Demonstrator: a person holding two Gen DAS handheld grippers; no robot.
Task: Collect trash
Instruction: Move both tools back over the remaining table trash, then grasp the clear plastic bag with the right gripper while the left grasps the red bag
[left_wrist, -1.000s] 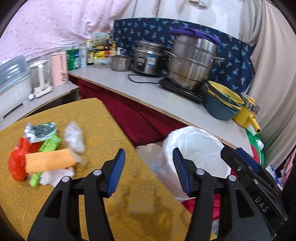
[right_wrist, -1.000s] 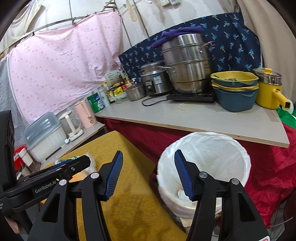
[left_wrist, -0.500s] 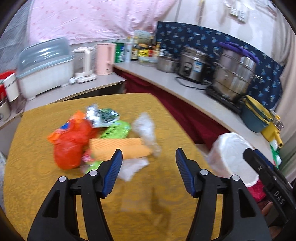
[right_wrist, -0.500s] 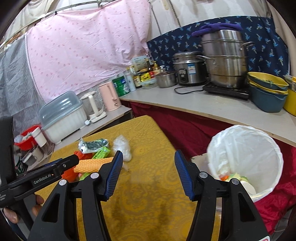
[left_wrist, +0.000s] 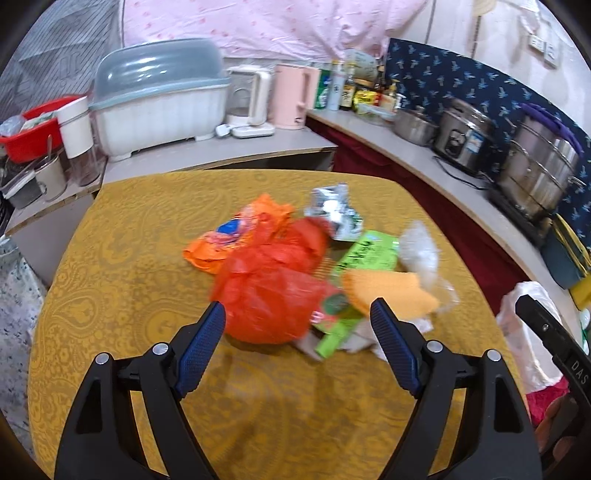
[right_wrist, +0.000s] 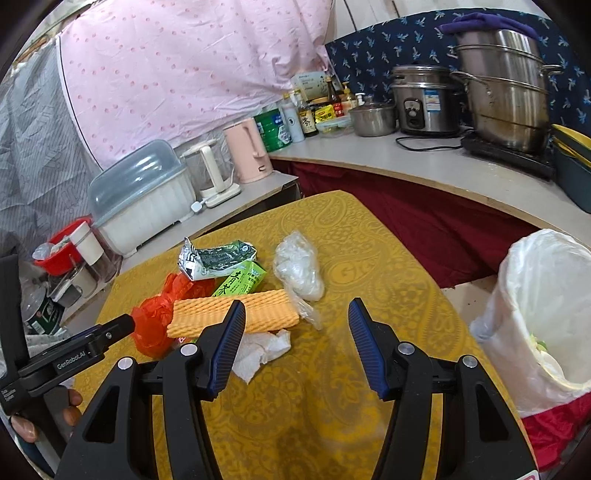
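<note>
A pile of trash lies on the yellow table (left_wrist: 129, 258): a red plastic bag (left_wrist: 269, 291), an orange wrapper (left_wrist: 229, 240), a silver-green packet (right_wrist: 216, 258), a green tea carton (right_wrist: 242, 278), an orange foam sleeve (right_wrist: 236, 314), a clear plastic bag (right_wrist: 299, 267) and a white tissue (right_wrist: 258, 350). My left gripper (left_wrist: 297, 343) is open and empty, just short of the red bag. My right gripper (right_wrist: 297, 343) is open and empty, just right of the tissue. A white-lined trash bin (right_wrist: 546, 314) stands at the table's right.
A counter (right_wrist: 424, 162) runs behind with steel pots (right_wrist: 506, 85), a rice cooker (right_wrist: 424, 99), bottles, a pink kettle (right_wrist: 249, 151) and a white dish box (right_wrist: 140, 199). A red basin (left_wrist: 29, 129) and jars stand at the left.
Both grippers have swung left, away from the bin and toward the trash pile. The left gripper now faces the red bag closely. Both stay open.
</note>
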